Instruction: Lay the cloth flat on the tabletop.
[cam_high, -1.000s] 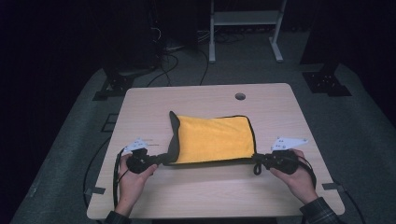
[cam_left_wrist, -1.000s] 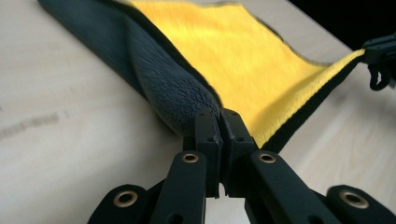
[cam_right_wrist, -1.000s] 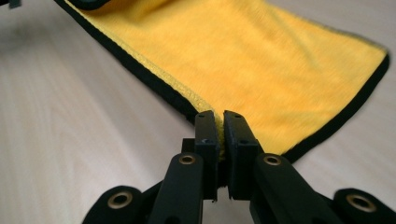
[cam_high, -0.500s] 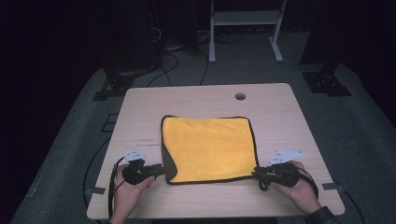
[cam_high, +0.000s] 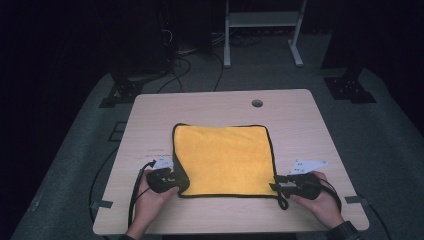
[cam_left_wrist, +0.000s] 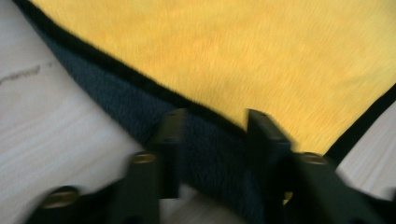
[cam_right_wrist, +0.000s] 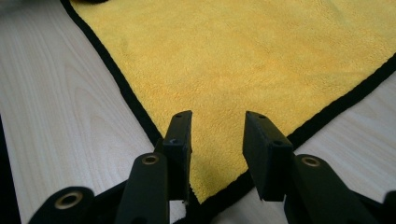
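Observation:
A yellow cloth (cam_high: 222, 157) with a black border lies spread flat on the wooden table (cam_high: 300, 125). My left gripper (cam_high: 172, 180) is at its near left corner, where the edge is turned over and shows a dark grey underside (cam_left_wrist: 107, 93). In the left gripper view, the left gripper (cam_left_wrist: 215, 135) has its jaws apart, with that folded edge lying between them. My right gripper (cam_high: 277, 184) is at the near right corner. In the right gripper view, the right gripper (cam_right_wrist: 217, 135) stands open over the corner of the cloth (cam_right_wrist: 261, 60).
A round cable hole (cam_high: 257, 103) sits near the table's far edge. Bare wood (cam_right_wrist: 56, 116) surrounds the cloth on all sides. Past the table are a dark floor, cables and a white frame (cam_high: 260, 30).
The cloth was bunched with its left side raised; it has been drawn toward the near edge and now lies flat. Both grippers moved nearer and lower with the near corners.

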